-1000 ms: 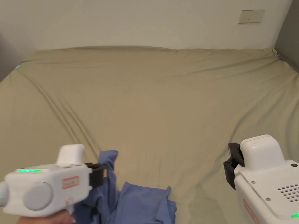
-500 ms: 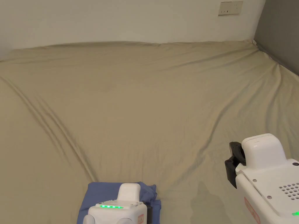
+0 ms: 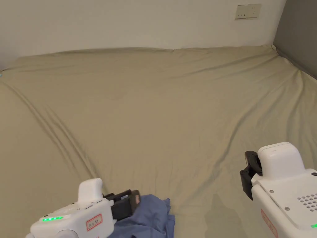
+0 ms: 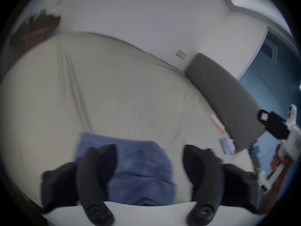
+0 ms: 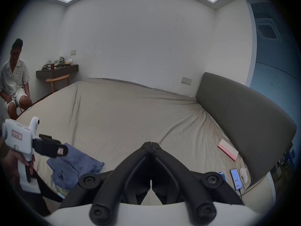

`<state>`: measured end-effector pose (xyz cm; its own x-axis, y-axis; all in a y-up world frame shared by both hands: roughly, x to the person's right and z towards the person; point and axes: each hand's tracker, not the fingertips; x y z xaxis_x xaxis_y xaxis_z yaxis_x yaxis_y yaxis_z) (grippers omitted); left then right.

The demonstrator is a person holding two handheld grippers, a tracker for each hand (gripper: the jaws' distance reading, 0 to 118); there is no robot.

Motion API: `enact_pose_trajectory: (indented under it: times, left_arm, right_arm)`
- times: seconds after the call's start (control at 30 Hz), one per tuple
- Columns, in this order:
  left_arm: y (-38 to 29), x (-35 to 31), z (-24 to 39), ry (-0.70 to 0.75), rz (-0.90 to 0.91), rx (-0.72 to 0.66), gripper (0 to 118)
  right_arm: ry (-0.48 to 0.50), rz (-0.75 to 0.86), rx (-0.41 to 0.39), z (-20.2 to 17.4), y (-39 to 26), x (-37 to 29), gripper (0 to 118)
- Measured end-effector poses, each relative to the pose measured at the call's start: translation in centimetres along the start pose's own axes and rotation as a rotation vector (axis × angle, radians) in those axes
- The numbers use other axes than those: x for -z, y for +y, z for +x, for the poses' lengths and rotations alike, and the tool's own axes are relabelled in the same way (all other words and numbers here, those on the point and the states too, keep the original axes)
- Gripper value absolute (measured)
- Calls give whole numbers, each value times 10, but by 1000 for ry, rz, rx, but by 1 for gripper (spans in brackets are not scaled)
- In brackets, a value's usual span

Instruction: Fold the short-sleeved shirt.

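The blue short-sleeved shirt (image 3: pixel 153 213) lies bunched in a loose heap on the near edge of the beige bed (image 3: pixel 161 117). My left gripper (image 3: pixel 134 198) hovers just above its left part. In the left gripper view its jaws (image 4: pixel 149 148) stand wide apart with the blue shirt (image 4: pixel 140 172) below them, nothing pressed between. The right gripper view shows this left gripper (image 5: pixel 60 150) over the shirt (image 5: pixel 73 166). My right gripper (image 5: pixel 151 144) is shut on nothing, held above the bare sheet to the right of the shirt (image 3: pixel 247 173).
A dark grey headboard (image 5: pixel 241 115) bounds the bed's right side. Beside it lie a pink and white box (image 5: pixel 228 149) and two phones (image 5: pixel 236 179). A person (image 5: pixel 14 81) sits at the far left, near a wall shelf (image 5: pixel 57 71) and a stool (image 5: pixel 57 81).
A second ago my left gripper held the shirt lifted; it then lowered it, let go, and now stands open above the heap. The right gripper has stayed put. The head camera shifted.
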<state>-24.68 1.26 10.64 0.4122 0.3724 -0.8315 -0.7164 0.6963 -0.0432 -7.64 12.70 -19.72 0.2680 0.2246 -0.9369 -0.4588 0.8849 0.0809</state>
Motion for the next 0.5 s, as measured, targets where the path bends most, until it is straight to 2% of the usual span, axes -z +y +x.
enact_pose_trajectory:
  times: [0.03,0.13,0.17,0.2,0.4,0.5]
  left_arm:
    - [-2,1,-1,52,9,48,0]
    - [-16,16,-6,169,5,181,0]
    - [-25,25,0,101,-46,180,0]
    - [-32,28,12,102,-51,192,0]
    - [-84,77,59,141,-106,432,0]
    - [-113,86,83,229,-76,578,0]
  right_arm:
    - [2,1,-2,-2,0,-1,0]
    - [7,-1,-9,-6,0,-2,0]
    - [7,-2,-11,-7,0,-3,0]
    - [8,-4,-13,-7,0,-3,0]
    - [-3,-17,-28,-6,-2,-7,0]
    - [-14,-20,-27,0,-3,-9,0]
